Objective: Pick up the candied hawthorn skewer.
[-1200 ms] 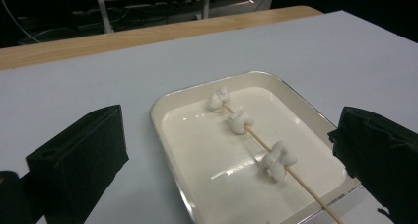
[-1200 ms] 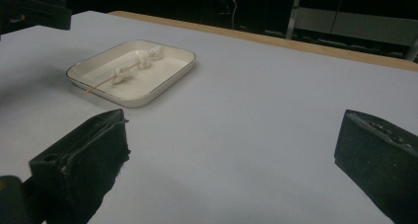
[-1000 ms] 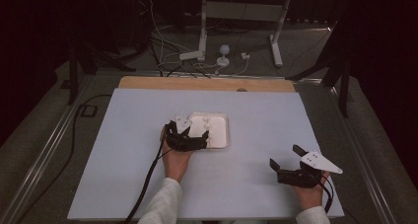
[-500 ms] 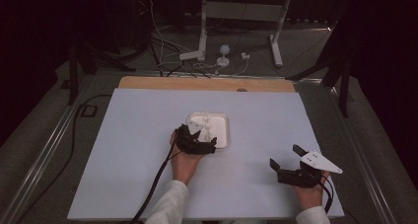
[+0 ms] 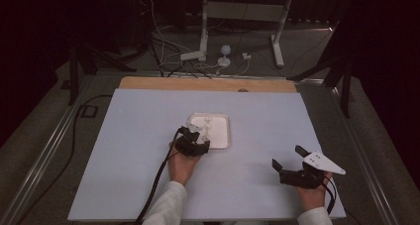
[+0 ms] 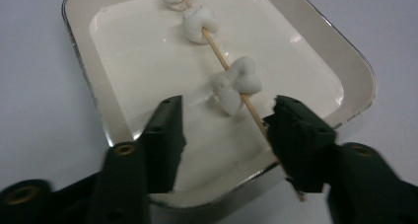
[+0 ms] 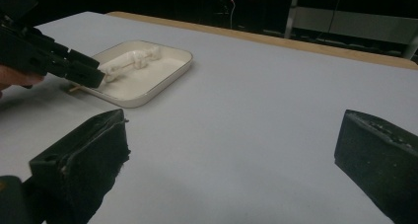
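A shallow white rectangular tray with a thin metal rim (image 6: 88, 81) is seen near the middle of the pale blue-grey table top (image 5: 124, 150), somewhat closer to the far edge than to the near one. In it a thin wooden skewer threaded with white marshmallow-like pieces (image 6: 235, 83) is laid slantwise, its bare end passing over the tray's near rim towards the person. The left gripper (image 6: 224, 130) is held low over that near rim; its jaws have just been closing and now stand half open, with the nearest white piece between them and the stick lying against, or just in front of, the inner face of one jaw. No pinch is made yet, since the other jaw is well apart from the stick. The right gripper (image 5: 291, 160) is rested near the table's near right corner, well apart from the tray, its jaws spread wide with nothing between them. Several risks can be judged from here. If the jaws are closed as they stand, the stick may be pushed sideways rather than clamped, so that it rolls or is levered off the rim. A soft white piece could be squashed if it is caught instead of the wood. The light tray, unheld by the other hand, may be dragged or tipped should a jaw be caught on its rim.
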